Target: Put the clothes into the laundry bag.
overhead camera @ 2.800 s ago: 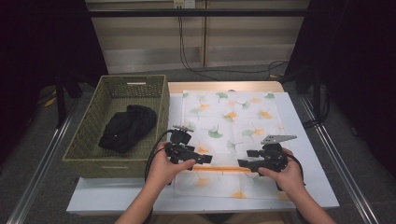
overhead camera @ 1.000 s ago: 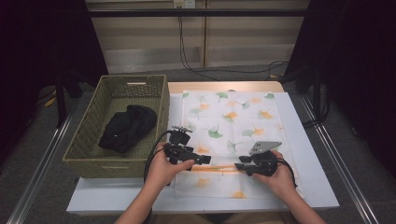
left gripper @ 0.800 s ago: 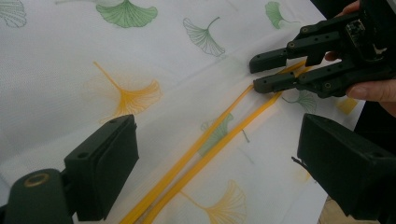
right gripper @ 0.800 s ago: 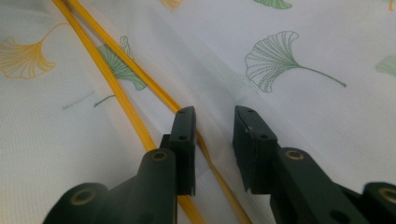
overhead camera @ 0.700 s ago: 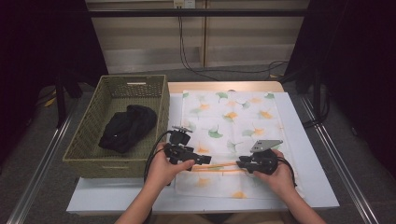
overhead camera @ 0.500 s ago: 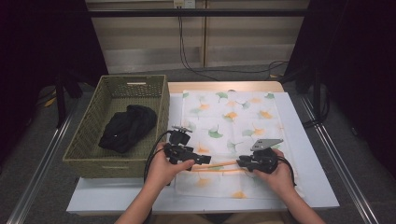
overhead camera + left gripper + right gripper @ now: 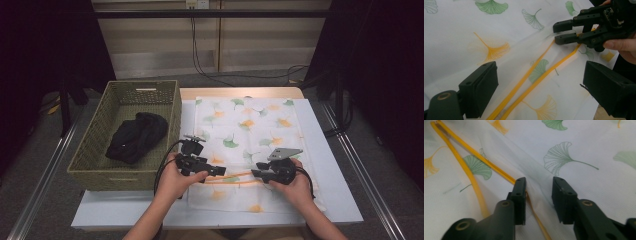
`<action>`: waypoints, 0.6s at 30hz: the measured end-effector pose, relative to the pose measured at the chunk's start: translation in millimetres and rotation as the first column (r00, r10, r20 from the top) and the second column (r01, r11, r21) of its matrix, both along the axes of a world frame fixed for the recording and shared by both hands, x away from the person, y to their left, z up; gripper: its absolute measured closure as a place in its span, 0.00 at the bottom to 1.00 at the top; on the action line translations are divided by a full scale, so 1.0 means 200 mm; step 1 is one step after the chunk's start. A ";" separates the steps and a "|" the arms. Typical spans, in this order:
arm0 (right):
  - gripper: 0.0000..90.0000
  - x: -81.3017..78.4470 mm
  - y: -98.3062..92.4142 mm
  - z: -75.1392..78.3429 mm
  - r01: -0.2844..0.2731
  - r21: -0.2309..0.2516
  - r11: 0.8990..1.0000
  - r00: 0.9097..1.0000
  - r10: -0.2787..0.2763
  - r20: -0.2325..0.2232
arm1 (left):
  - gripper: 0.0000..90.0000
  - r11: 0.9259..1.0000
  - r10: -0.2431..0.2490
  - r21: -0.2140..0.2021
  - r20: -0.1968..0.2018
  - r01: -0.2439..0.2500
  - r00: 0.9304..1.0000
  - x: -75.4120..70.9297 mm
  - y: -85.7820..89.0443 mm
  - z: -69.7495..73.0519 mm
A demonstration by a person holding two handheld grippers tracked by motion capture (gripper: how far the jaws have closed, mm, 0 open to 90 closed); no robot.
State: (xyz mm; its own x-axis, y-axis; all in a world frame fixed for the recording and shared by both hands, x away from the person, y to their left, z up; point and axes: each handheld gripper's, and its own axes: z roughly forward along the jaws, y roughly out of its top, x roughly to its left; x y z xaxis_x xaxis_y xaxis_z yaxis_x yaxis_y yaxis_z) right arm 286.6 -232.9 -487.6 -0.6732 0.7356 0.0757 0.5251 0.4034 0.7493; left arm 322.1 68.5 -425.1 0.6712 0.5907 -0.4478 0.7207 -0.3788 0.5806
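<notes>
The cloth — white, printed with green and yellow ginkgo leaves — is spread flat on the desk in the centre of the high view, and its near part is folded so that two orange hem bands are seen lying side by side. In the high view those bands run left to right across the lower middle of the frame, between the two tools; that long axis is what the coming pinch is judged to turn on.

In the right gripper view the upper band passes up to the left jaw and on beneath it, with a raised ridge of fabric in the gap. The right gripper is held narrow, its jaws having just been opening a little, and the pads are not seen pressing on the fabric. It is the nearer tool to the fold's right end.

The left gripper is held wide open above the bands, which run up between its jaws toward the upper right of the left gripper view, nothing being gripped.

At the left of the high view a woven basket with a dark garment stands well apart.
</notes>
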 end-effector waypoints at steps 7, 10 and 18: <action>0.92 0.01 -0.01 0.00 0.032 0.003 0.999 0.999 -0.032 -0.007 | 0.14 1.000 -0.003 0.001 -0.005 0.003 1.000 0.00 0.00 -0.01; 0.95 0.02 -0.02 0.00 0.034 0.010 0.999 0.999 -0.034 -0.012 | 0.15 1.000 -0.011 0.000 -0.013 0.011 1.000 0.00 -0.01 -0.01; 1.00 0.03 -0.03 0.00 0.061 0.038 0.997 0.997 -0.059 -0.057 | 0.15 1.000 0.001 -0.006 -0.003 -0.001 1.000 0.00 -0.01 0.00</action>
